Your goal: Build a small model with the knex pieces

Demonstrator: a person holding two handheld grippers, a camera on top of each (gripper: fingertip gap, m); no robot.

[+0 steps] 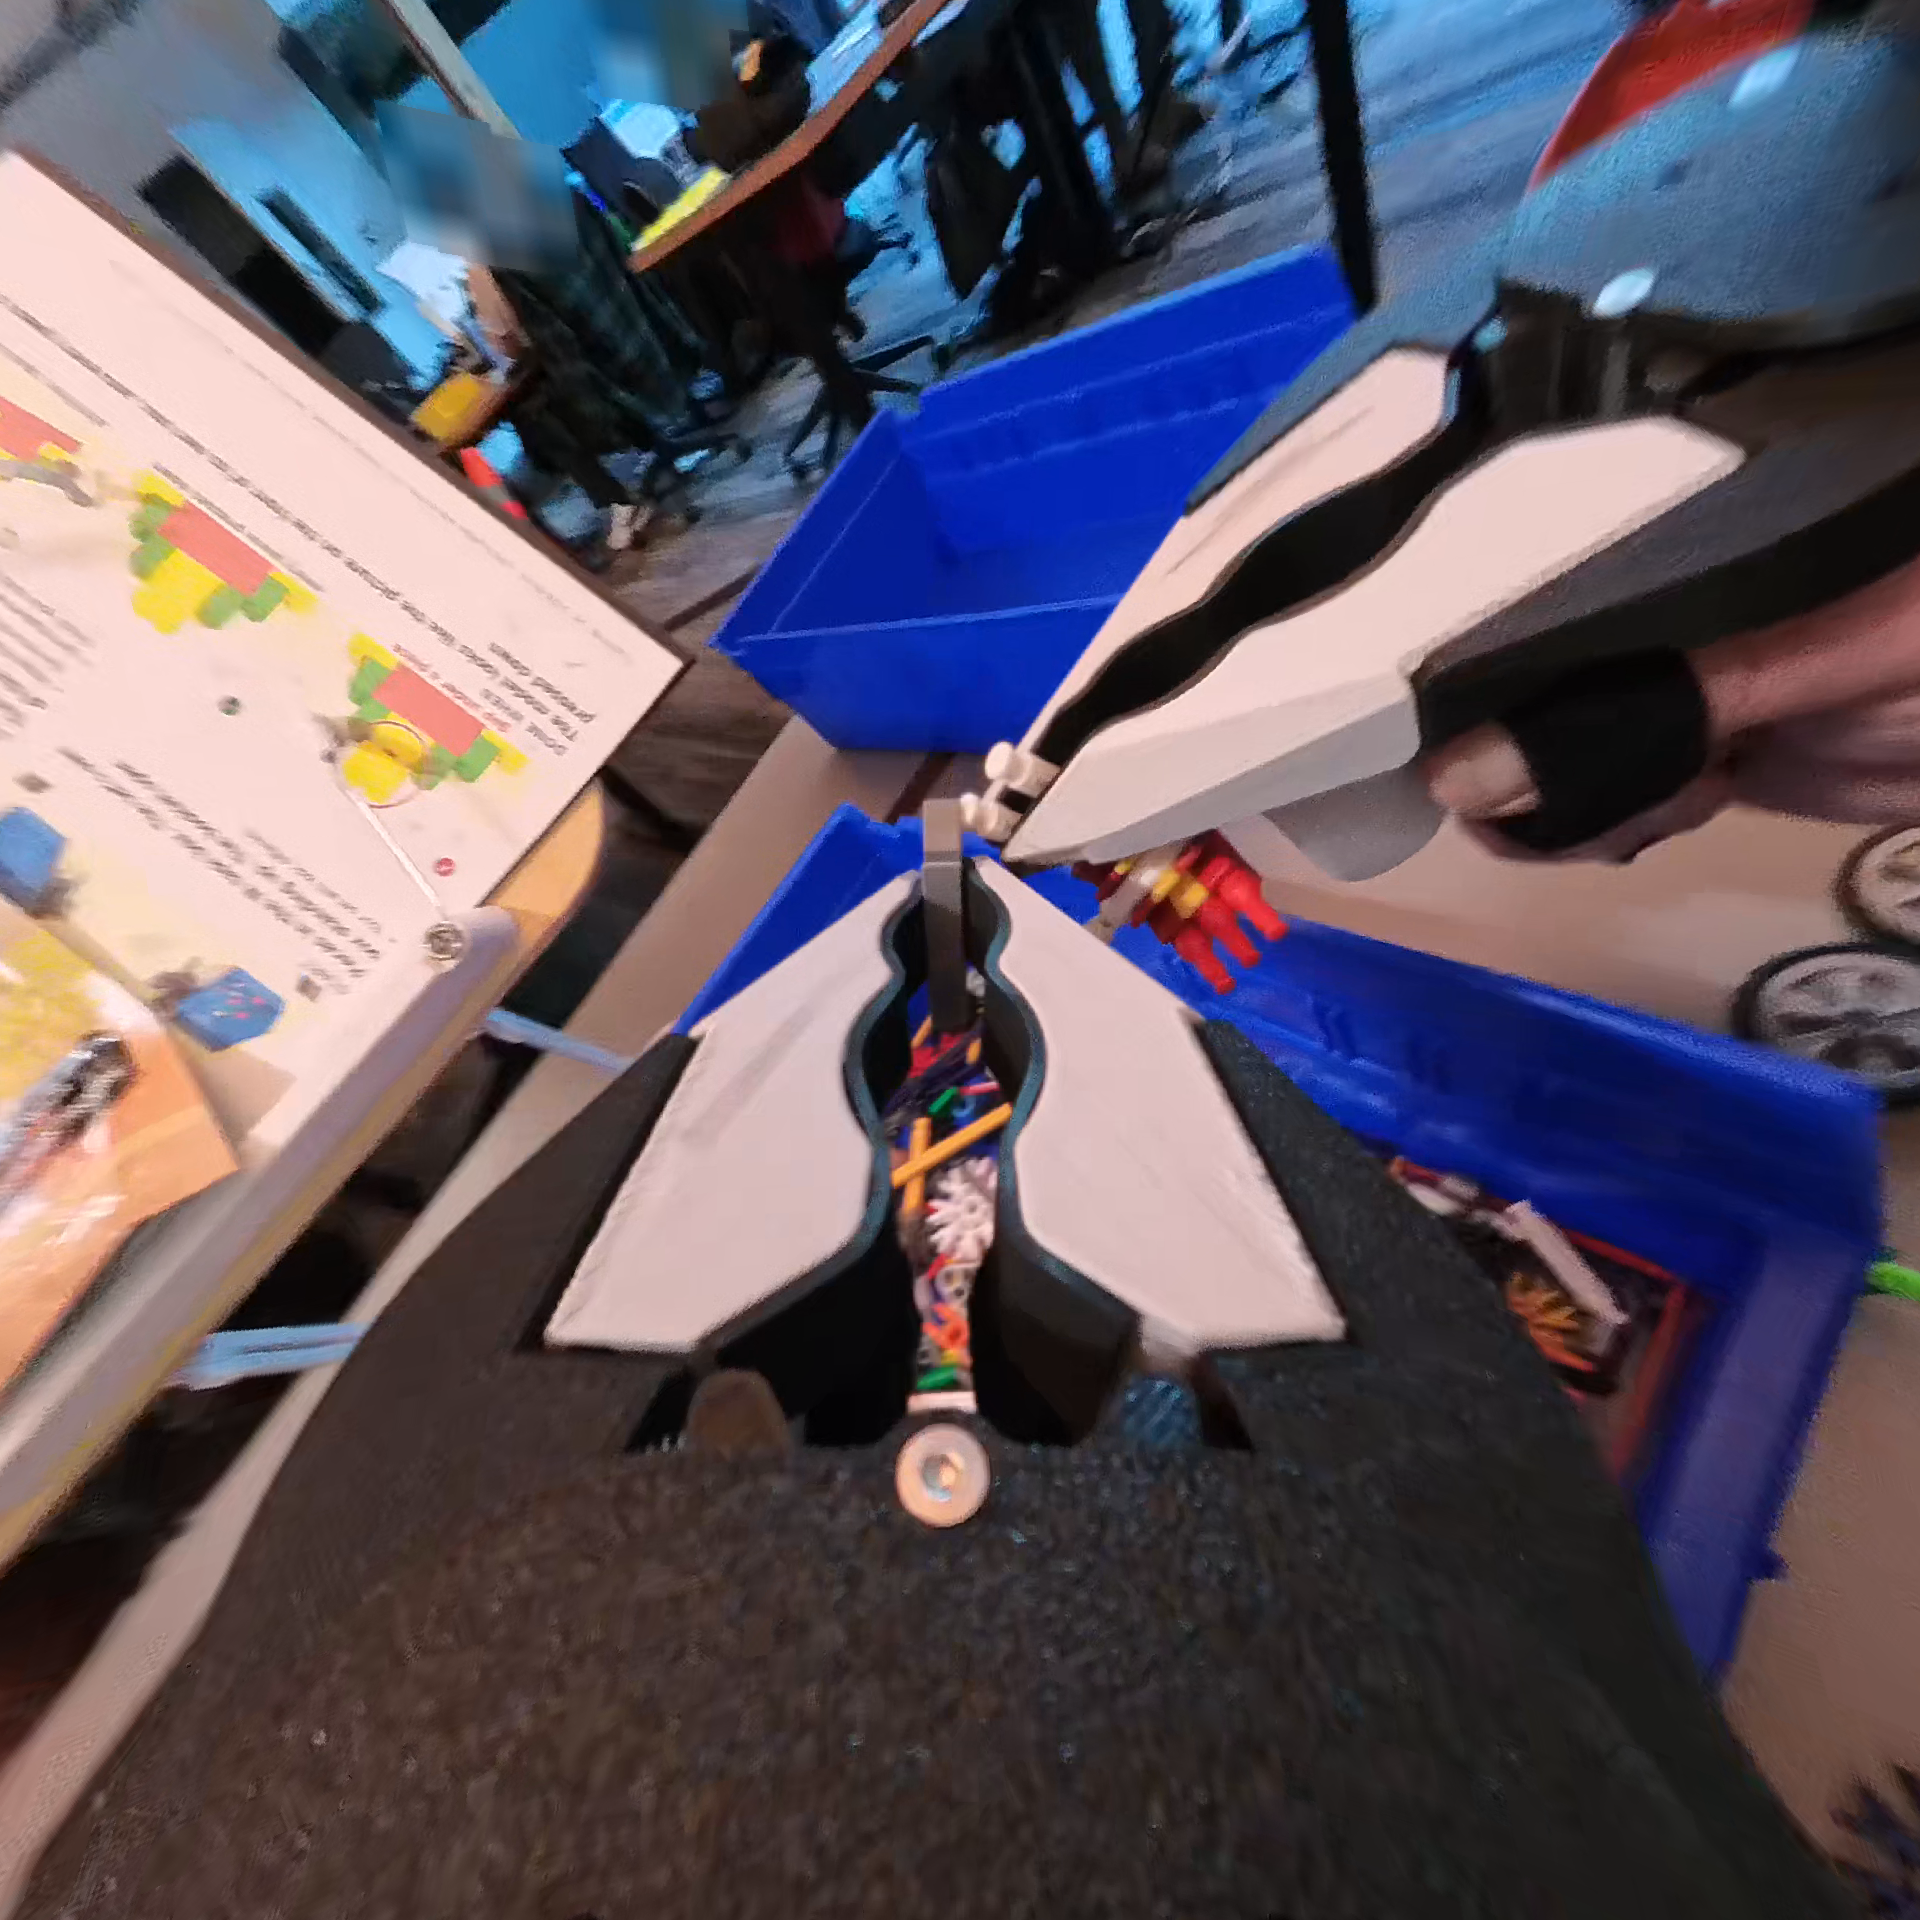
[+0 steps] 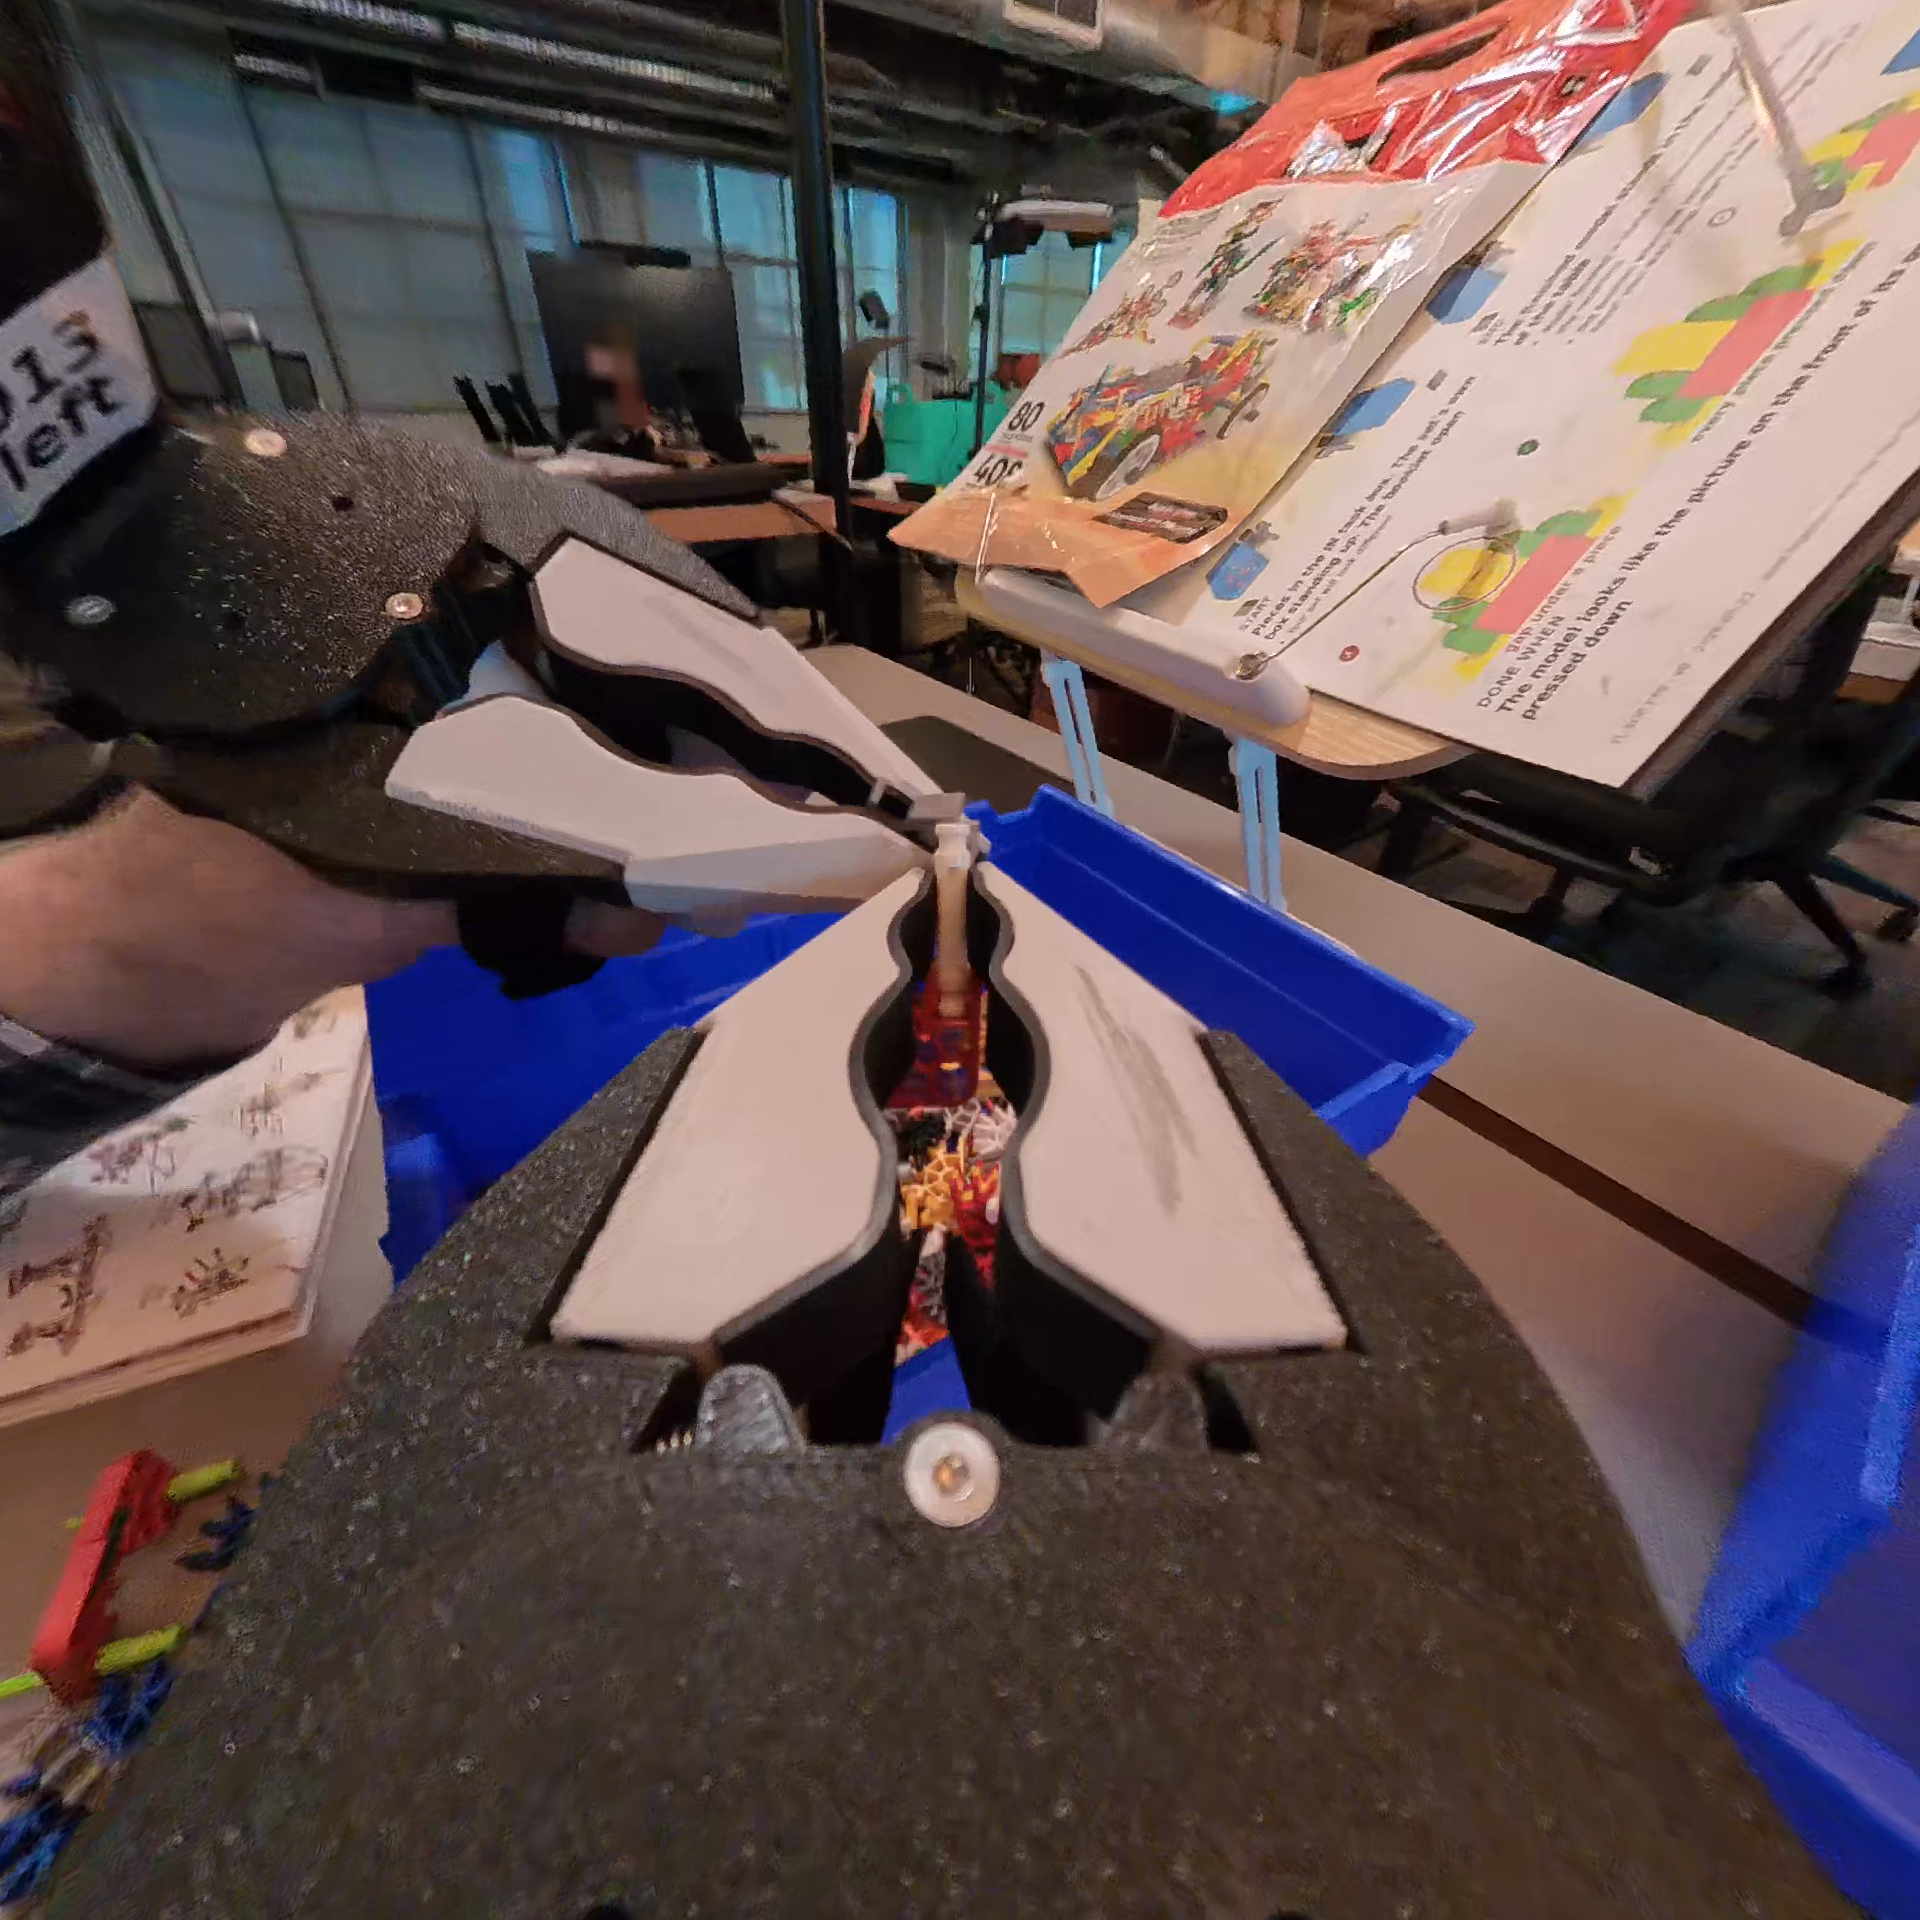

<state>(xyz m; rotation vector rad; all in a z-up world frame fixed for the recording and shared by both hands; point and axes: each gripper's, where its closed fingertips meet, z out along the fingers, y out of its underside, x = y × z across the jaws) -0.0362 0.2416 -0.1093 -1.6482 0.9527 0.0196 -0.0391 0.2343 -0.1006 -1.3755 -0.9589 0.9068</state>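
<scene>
Behind the grey bench (image 2: pixel 1558 1060), blurred workshop desks, chairs and tall windows. Propped at the bench's far edge on a tilted stand, an instruction board (image 2: pixel 1621 436) with coloured block pictures, and a glossy toy package (image 2: pixel 1226 353) clipped beside it. Directly under both tools, a blue plastic bin (image 2: pixel 1226 935) heaped with small rods and snowflake-shaped connectors in many colours; beyond it, an empty blue bin (image 1: pixel 987 582), with open bench between the bins and the board's stand. Left gripper (image 1: pixel 951 883): jaws clamped on a flat dark grey piece (image 1: pixel 943 862), smooth and rectangular, standing upright out of the tips. Right gripper (image 2: pixel 951 883): jaws clamped on a white rod (image 2: pixel 951 847), its clip end at the grey piece's top, contact too blurred to confirm; lower on the same rod, a red ribbed cluster of parts (image 1: pixel 1195 904). Both tools matte white on the fingers, grainy black on the bodies. At the bench's edge, spoked wheels (image 1: pixel 1829 1008) and a printed parts sheet (image 2: pixel 177 1184).
</scene>
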